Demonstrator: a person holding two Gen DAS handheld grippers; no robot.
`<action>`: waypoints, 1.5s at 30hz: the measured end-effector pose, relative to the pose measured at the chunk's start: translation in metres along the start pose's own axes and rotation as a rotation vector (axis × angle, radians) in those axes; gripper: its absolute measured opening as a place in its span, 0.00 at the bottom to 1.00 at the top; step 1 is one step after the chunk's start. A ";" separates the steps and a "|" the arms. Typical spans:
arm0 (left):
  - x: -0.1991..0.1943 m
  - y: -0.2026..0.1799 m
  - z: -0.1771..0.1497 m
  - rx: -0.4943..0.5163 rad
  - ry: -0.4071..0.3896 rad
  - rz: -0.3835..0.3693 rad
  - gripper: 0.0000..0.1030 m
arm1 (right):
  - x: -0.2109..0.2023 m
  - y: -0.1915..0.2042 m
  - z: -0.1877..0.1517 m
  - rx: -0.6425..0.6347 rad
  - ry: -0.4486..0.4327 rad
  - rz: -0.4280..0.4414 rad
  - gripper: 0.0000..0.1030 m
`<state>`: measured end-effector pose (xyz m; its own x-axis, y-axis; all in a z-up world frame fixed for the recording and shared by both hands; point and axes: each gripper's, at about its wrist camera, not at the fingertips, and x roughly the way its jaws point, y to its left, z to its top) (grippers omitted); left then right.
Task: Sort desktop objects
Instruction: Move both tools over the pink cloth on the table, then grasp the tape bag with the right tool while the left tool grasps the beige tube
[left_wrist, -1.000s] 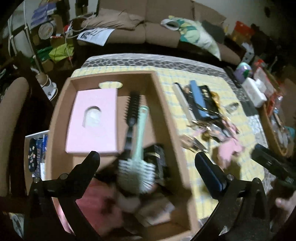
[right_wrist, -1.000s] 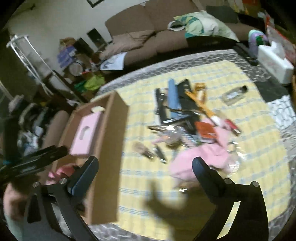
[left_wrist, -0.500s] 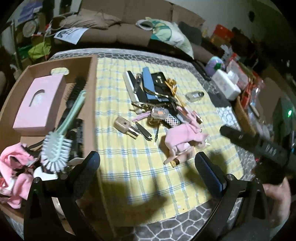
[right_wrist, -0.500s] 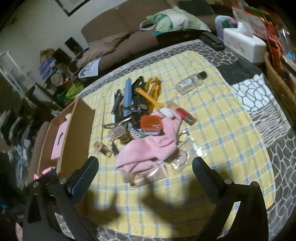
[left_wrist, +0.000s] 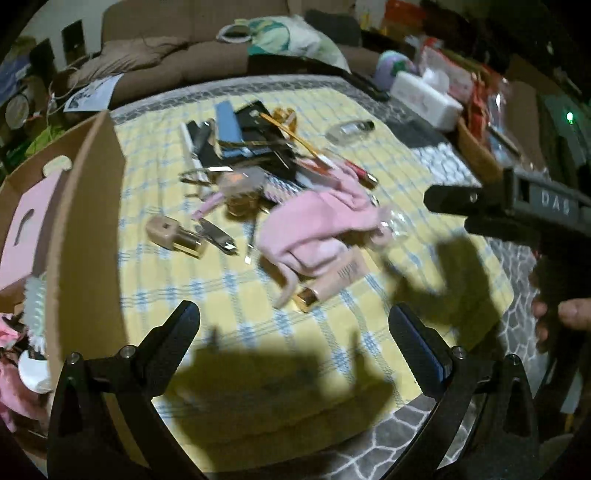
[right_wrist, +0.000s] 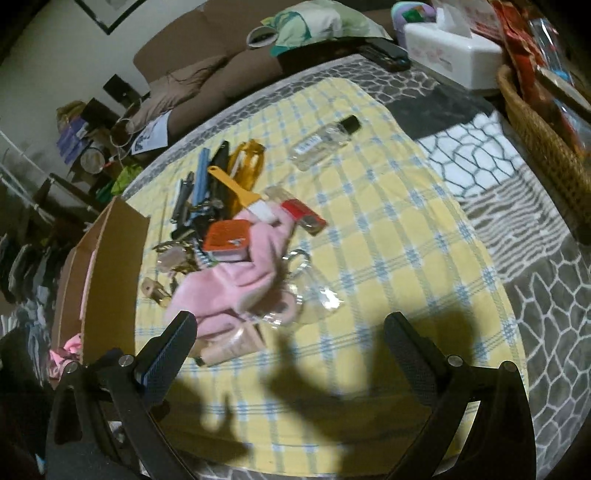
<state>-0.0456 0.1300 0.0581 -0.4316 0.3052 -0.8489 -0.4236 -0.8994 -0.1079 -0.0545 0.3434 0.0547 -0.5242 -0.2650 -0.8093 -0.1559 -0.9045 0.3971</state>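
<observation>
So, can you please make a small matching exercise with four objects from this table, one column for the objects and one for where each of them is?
Objects:
1. pink cloth
2. clear bottle
3. pink box
4. white tissue box

Places:
A. inside the cardboard box
B. alone on the yellow checked cloth, lying on its side
C. on the pile of small items, nearest the right gripper
D. at the far edge of the table, beyond the yellow cloth

Pairs: 1-C, 2-B, 3-A, 4-D
</observation>
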 end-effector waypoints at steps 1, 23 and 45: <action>0.003 -0.002 -0.001 0.003 0.003 0.003 1.00 | 0.000 -0.004 0.000 0.002 0.003 -0.006 1.00; 0.035 -0.003 -0.007 -0.002 0.069 0.019 0.99 | 0.038 0.006 -0.009 -0.202 0.021 -0.062 0.84; 0.040 0.005 -0.002 -0.025 0.029 -0.028 0.92 | 0.061 0.027 -0.007 -0.356 -0.012 -0.104 0.28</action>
<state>-0.0637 0.1368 0.0227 -0.3966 0.3220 -0.8597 -0.4156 -0.8980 -0.1446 -0.0850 0.3002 0.0127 -0.5313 -0.1630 -0.8314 0.0911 -0.9866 0.1353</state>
